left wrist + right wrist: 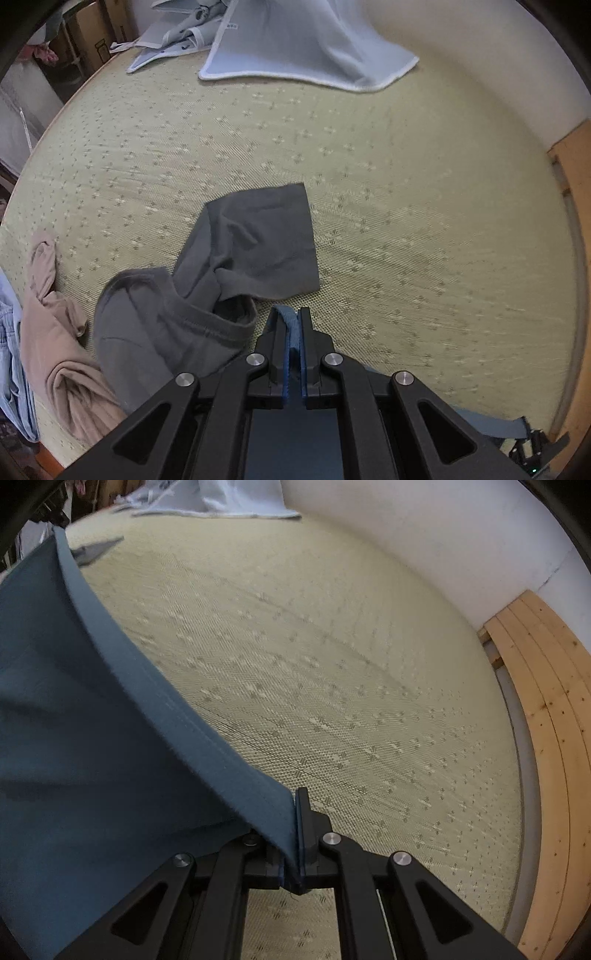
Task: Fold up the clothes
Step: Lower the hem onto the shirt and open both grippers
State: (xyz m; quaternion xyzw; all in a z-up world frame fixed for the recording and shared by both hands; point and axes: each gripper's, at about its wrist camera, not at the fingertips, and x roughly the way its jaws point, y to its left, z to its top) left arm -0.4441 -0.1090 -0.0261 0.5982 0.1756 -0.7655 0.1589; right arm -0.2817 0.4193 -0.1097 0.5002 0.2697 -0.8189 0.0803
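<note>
Left wrist view: we look down along the left gripper (288, 332), whose black jaws are closed on a narrow fold of blue garment (291, 328) pinched between blue pads. Most of that cloth is out of sight here; only a strip of it shows at the lower right edge. Under the gripper lies a pale green woven mat (406, 221) with a small repeated motif. To the left of the gripper, a grey T-shirt (207, 280) lies crumpled on the mat, one sleeve spread flat, the collar gaping. Further left sits a bunched beige garment (55, 332), and beside it a scrap of light blue denim (11, 350). At the far end of the mat, a pale blue blanket (295, 44) with a white border lies draped.

Right wrist view: the right gripper (297, 830) is clamped on the hemmed edge of the same blue garment (92, 720), which spreads from the jaws and fills the left side of the picture. The hem runs taut from the jaws to the upper left. To the right the mat is bare, then a white wall (443, 535) and wooden boards (546, 738).

We judge the blue cloth light, soft and limp: it sags wherever it is unsupported and does not hold a crease by itself. The stitched hem is the firmest place to grip, and both grippers seem to hold that edge, well apart. It probably needs laying flat before any folding.
</note>
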